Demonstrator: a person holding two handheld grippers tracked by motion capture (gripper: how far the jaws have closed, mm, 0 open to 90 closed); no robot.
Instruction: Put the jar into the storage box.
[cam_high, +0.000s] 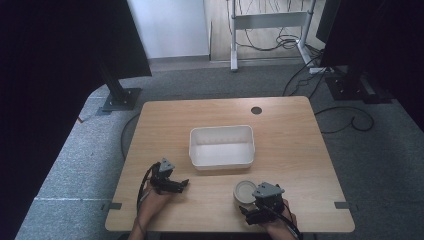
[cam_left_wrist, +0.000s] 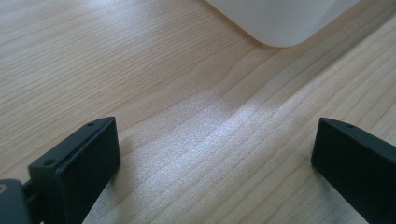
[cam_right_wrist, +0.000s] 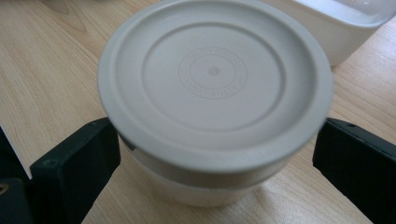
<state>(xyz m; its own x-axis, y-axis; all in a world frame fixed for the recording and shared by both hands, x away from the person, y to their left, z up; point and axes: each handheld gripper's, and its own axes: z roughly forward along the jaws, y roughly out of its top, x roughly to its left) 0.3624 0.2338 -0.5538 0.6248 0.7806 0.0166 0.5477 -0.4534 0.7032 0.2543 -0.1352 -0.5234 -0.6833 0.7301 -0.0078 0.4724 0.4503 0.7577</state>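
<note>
High view: a wooden table (cam_high: 290, 130) carries a white rectangular tub (cam_high: 221, 146) at its middle, open side up, with nothing visible inside. A small round lidded container (cam_high: 244, 190) stands on the table near the front edge, in front of the tub's right half and apart from it. The right gripper (cam_high: 250, 209) lies just behind the container on the person's side, held in the right hand (cam_high: 280, 222) at the table's front edge. The left gripper (cam_high: 181, 184) rests low over the table to the front left of the tub, held in the left hand (cam_high: 152, 202), with its jaws pointing right.

Left gripper view: the jaws stand wide apart with bare wood between them. The left gripper (cam_left_wrist: 212, 154) holds nothing. A rounded corner of the white tub (cam_left_wrist: 280, 21) shows ahead at the top, well clear of the jaws.

Right gripper view: the lidded container (cam_right_wrist: 212, 98), beige with concentric rings moulded into its lid, stands upright on the table between the jaws. The right gripper (cam_right_wrist: 217, 154) is spread open; both jaws flank the container's body below the lid rim, the left one close against it, though contact cannot be confirmed. The white tub (cam_right_wrist: 345, 28) sits behind the container.
</note>
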